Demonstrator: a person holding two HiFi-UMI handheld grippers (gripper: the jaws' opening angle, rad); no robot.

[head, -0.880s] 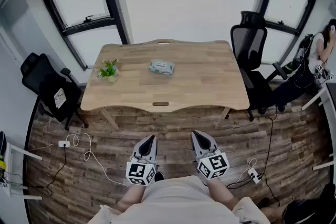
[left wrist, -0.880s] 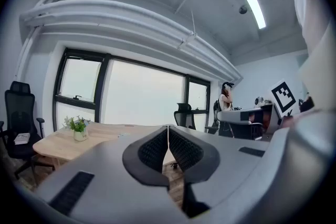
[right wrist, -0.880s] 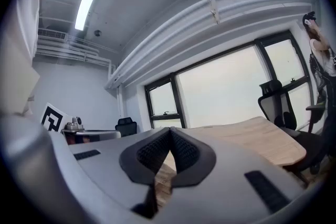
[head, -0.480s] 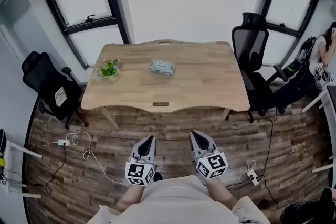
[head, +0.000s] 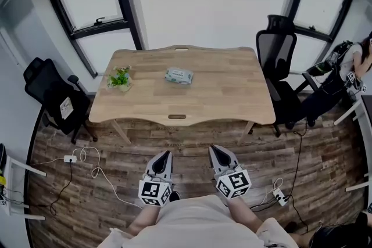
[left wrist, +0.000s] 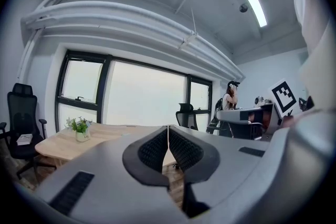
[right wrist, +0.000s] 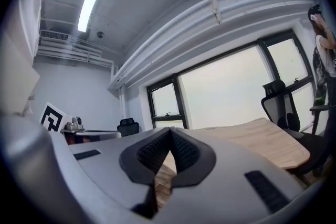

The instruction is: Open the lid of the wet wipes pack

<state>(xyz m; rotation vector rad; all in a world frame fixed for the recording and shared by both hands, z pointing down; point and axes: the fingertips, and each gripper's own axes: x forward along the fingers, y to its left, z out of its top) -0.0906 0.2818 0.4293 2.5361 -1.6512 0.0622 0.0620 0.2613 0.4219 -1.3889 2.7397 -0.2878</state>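
The wet wipes pack [head: 178,75], pale green with its lid down, lies flat near the middle of the wooden table [head: 232,96] in the head view. My left gripper [head: 165,154] and right gripper [head: 216,150] hang side by side over the floor, well short of the table's near edge. Both are shut with nothing between the pads. In the left gripper view the left gripper [left wrist: 168,127] has its tips together; the right gripper [right wrist: 170,129] looks the same in its own view. Neither gripper view shows the pack.
A small potted plant [head: 120,78] stands at the table's left end. Black office chairs stand at the left [head: 52,96] and right [head: 278,61] of the table. Cables and a power strip [head: 71,158] lie on the wood floor. A seated person [head: 357,61] is at the far right.
Both grippers stay where they were. The person at the far right has shifted a little.
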